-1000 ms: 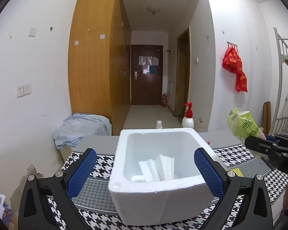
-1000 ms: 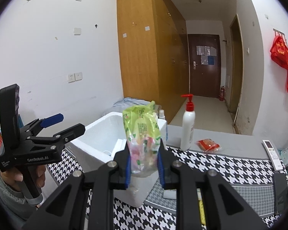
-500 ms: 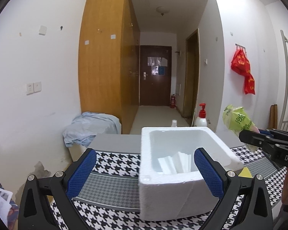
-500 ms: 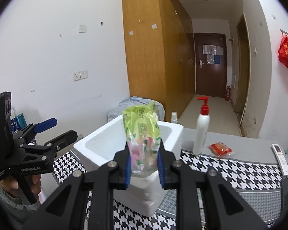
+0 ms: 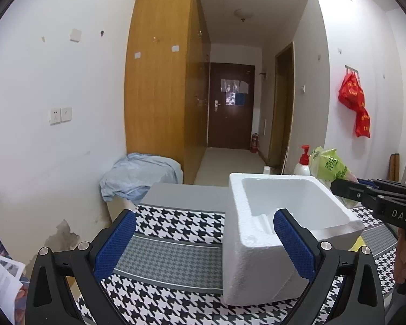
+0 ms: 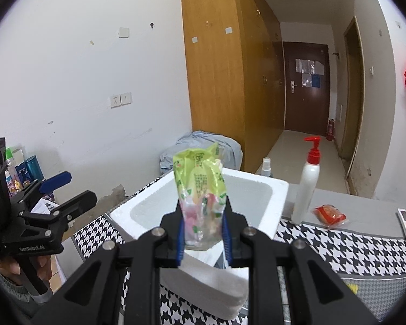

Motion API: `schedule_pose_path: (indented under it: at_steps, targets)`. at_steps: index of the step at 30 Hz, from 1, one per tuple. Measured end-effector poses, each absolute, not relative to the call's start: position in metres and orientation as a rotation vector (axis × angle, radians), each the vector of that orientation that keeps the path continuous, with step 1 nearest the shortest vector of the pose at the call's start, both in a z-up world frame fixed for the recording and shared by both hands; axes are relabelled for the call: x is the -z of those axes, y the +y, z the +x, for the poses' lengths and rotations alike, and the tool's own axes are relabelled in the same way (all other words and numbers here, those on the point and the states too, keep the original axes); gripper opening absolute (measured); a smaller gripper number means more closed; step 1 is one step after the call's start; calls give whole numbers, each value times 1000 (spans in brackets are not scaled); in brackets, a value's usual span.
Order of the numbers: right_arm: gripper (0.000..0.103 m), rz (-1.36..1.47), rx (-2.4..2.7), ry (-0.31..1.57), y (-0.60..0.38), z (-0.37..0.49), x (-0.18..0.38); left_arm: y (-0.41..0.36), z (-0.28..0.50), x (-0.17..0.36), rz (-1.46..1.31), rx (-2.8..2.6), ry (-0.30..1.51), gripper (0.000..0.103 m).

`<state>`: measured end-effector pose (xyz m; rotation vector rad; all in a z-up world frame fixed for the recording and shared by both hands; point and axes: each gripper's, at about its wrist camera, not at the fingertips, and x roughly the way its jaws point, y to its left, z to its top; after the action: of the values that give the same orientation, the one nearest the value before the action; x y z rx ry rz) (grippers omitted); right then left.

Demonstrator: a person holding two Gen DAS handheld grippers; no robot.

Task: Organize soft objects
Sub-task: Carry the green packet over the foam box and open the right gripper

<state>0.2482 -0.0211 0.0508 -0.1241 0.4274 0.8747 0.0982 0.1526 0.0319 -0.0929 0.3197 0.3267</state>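
I've got the right gripper (image 6: 203, 233) clamped on the green bag (image 6: 201, 189) at center frame, just short of the foam box (image 6: 268, 189), left gripper (image 5: 203, 241) wide and empty, so the drop-in remains and the red packet (image 6: 329, 215) at right.

You see a matt, grainy white foam box (image 6: 268, 189) on woven houndstooth cloth (image 5: 173, 233). The green bag (image 6: 200, 187) is glossy crinkled plastic film. The pump bottle (image 6: 307, 189) is smooth plastic. The wardrobe (image 5: 159, 86) is satin wood veneer. Your gripper pads (image 5: 292, 241) are textured blue rubber.
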Motion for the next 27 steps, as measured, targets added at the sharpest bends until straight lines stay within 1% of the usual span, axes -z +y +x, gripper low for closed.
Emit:
schedule_pose_path:
  at_steps: [20,22,23,24,25,26,27]
  targets:
    - [28,-153,-862,479,8,264,-42,174,100,-20,-127,-339,345,102]
    - [33,-151,-860,486,9,265,-42,175,100,-20,-128,-337,349,102]
    - [41,-152,-862,489,9,265,-42,175,101,-19,-127,-337,350,102]
    - [53,-156,-860,488,10,264,-42,175,101,-19,-127,-338,351,102]
    - [60,-161,-855,486,11,263,-41,176,100,-19,-128,-336,351,102]
    - [65,-162,-851,482,11,262,-41,176,100,-19,-128,-336,351,102]
    - [66,-156,-855,481,11,262,-41,177,100,-19,-128,-337,352,102]
